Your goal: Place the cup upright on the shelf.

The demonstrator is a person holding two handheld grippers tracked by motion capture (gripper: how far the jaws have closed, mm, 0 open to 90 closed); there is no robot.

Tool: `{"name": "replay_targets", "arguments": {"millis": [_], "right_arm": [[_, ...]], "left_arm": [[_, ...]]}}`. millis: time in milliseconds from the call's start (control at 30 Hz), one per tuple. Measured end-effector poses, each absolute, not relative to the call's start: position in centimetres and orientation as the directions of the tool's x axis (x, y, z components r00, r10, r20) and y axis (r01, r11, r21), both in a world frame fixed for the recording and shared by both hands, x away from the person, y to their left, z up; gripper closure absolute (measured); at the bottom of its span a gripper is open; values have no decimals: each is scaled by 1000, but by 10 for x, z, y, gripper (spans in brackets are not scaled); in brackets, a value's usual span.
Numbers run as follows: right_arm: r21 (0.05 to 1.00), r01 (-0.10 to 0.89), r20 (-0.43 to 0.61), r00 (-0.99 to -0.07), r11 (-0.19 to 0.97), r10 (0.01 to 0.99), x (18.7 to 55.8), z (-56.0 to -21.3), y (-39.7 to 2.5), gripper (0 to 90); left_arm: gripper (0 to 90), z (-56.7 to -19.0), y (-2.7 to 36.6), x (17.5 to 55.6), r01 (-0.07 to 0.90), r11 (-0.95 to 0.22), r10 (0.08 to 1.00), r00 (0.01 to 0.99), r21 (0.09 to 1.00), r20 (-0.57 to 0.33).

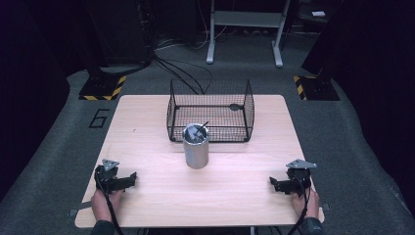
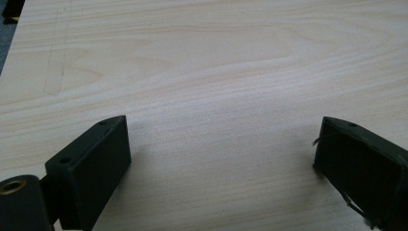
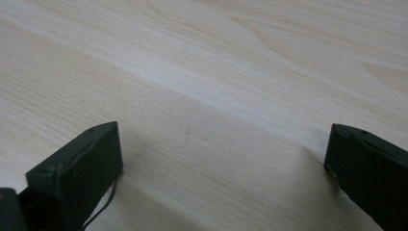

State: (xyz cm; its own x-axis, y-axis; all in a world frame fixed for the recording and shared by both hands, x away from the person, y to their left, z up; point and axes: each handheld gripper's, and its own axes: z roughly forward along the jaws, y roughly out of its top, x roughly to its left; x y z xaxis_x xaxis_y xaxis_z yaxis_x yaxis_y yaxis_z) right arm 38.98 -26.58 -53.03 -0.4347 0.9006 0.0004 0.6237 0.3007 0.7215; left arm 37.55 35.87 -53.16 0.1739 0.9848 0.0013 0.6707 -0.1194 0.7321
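Both of the person's hands rest at the near edge of the pale wooden table [image 1: 235,196], one at each near corner, forearms coming in from below. The left hand [image 1: 103,201] holds the black left gripper [image 1: 131,180] low over the tabletop, pointing inward toward the table's middle. The right hand [image 1: 304,198] holds the black right gripper [image 1: 274,184] the same way, its nose turned inward to face the other. They lie well apart.

In the left gripper view the left gripper [image 2: 221,159] has its two jaws spread wide, with only bare wood grain between them. In the right gripper view the right gripper [image 3: 223,161] also stands wide apart over bare wood, gripping nothing.

The grey metal cylindrical cup [image 1: 195,146] stands upright in the table's middle, between the two grippers and farther from the person, with dark utensils sticking out of its top. Just behind it sits the black wire mesh basket [image 1: 211,98].
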Motion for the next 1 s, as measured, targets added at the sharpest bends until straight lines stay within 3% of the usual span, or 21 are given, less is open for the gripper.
{"name": "replay_targets", "arguments": {"millis": [233, 567, 1000], "right_arm": [[713, 611, 1, -493, 345, 870, 397, -529, -267, 0], [713, 604, -4, -504, 356, 864, 398, -530, -268, 0], [718, 603, -1, -499, 348, 867, 398, -530, -268, 0]], "left_arm": [[51, -532, 357, 374, 673, -105, 989, 148, 732, 6], [3, -532, 359, 374, 687, -90, 992, 128, 721, 2], [0, -520, 353, 363, 666, -107, 977, 208, 738, -46]]}}
